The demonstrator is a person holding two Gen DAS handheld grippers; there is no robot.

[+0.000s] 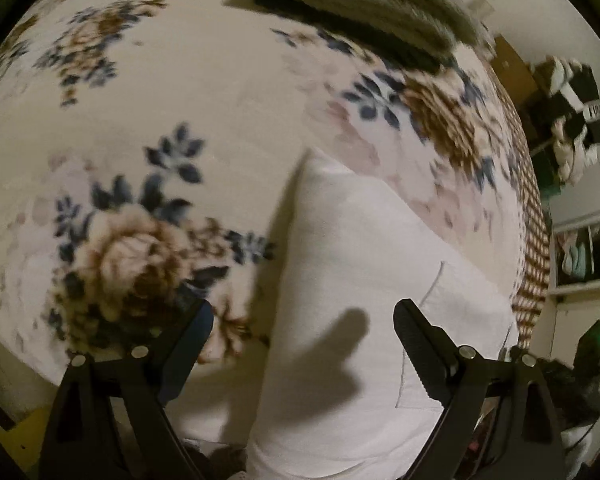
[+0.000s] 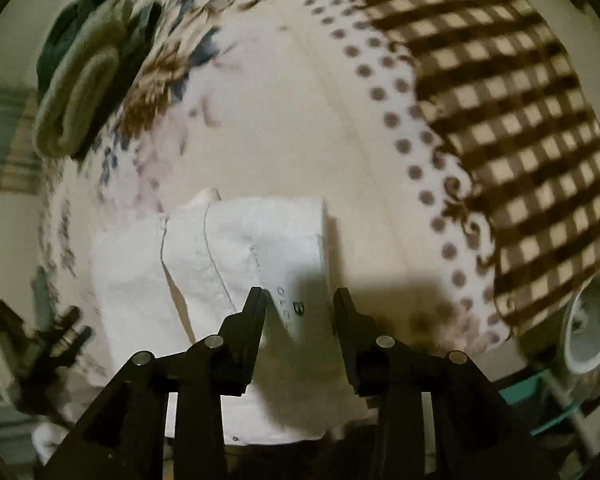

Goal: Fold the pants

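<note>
Right wrist: folded towels lie well beyond white pants.

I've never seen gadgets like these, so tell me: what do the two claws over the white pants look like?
Both look alike. The left claw and right claw are matte black, each with two flat, tapering fingers on angular, triangular black arms with cut-out holes. Round silver pins mark the joints. The left claw's right finger has a ribbed inner face. No cables, markings or sleeves show.
</note>
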